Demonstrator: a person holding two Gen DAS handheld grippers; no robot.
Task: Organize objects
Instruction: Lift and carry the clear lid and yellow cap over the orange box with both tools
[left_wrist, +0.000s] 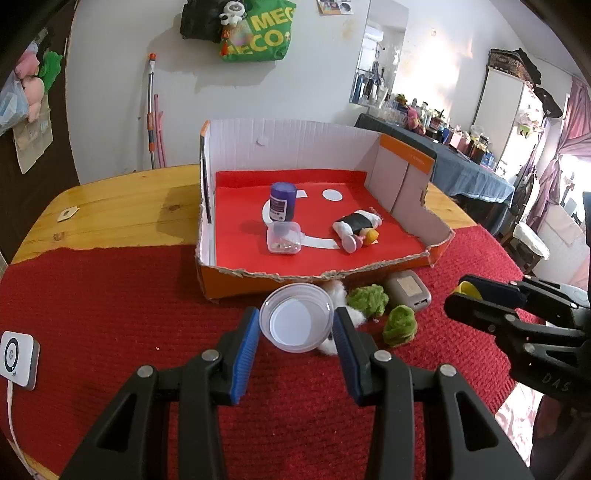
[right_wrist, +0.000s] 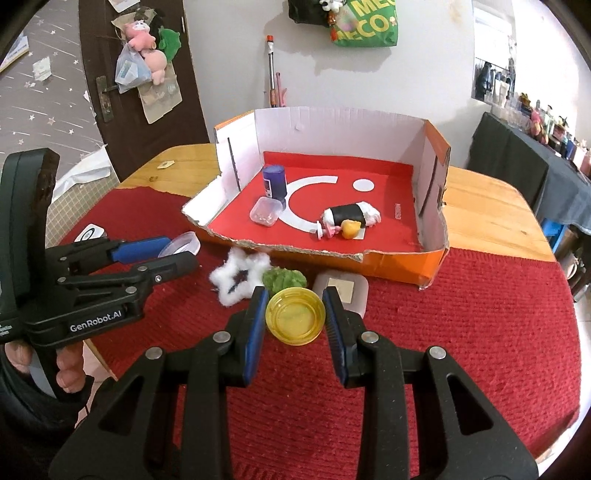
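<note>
Left wrist view: sits low behind the left gripper, looks forward along its fingers, which fill the lower centre of frame. Faces the open cardboard box at frame centre, wall behind it, close to the red mat. Right gripper enters at the right edge.

Right wrist view: same setup behind the right gripper, fingers in the lower centre, pointed at the same cardboard box from slightly further right, so the box's left wall shows more. Left gripper seen side-on at the left edge.

Shared: box and contents, red mat, wooden table, green bag on the wall at top.
</note>
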